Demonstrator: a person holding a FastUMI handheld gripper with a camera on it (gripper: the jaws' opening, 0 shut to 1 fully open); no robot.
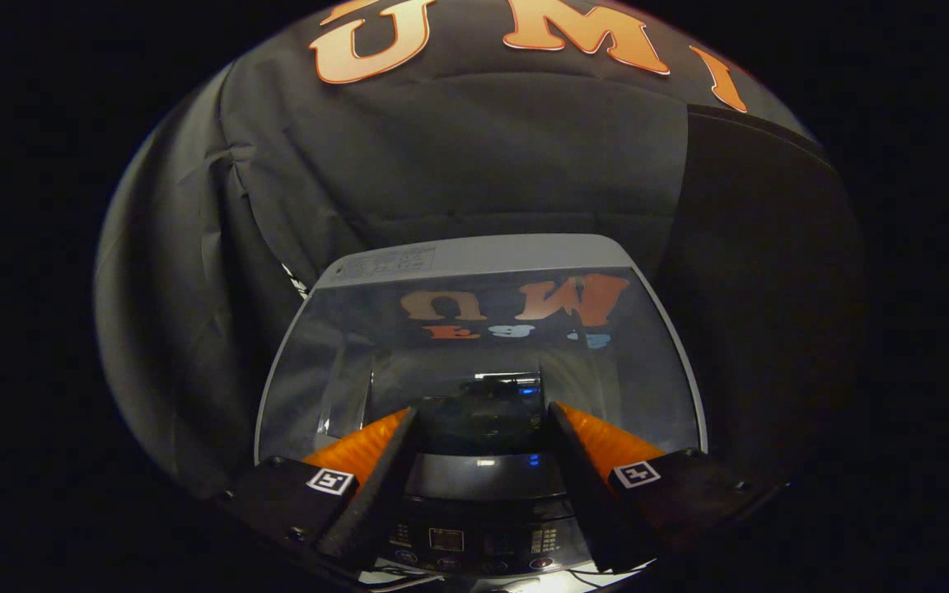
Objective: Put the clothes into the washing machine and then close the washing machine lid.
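A top-loading washing machine (474,255) stands below and ahead of me, against the black cloth wall. Its glossy dark lid (483,354) lies flat and closed over the tub, mirroring the wall. The control panel (474,539) with buttons and a small display runs along the near edge, between my fingers. My gripper (483,412) hovers above the near part of the lid, open, with nothing between its fingers. I cannot see through the lid to what is in the tub.
The black cloth wall (458,156) hangs close behind and to both sides of the machine. A bright strip and thin cables (409,581) lie below the control panel at the near edge.
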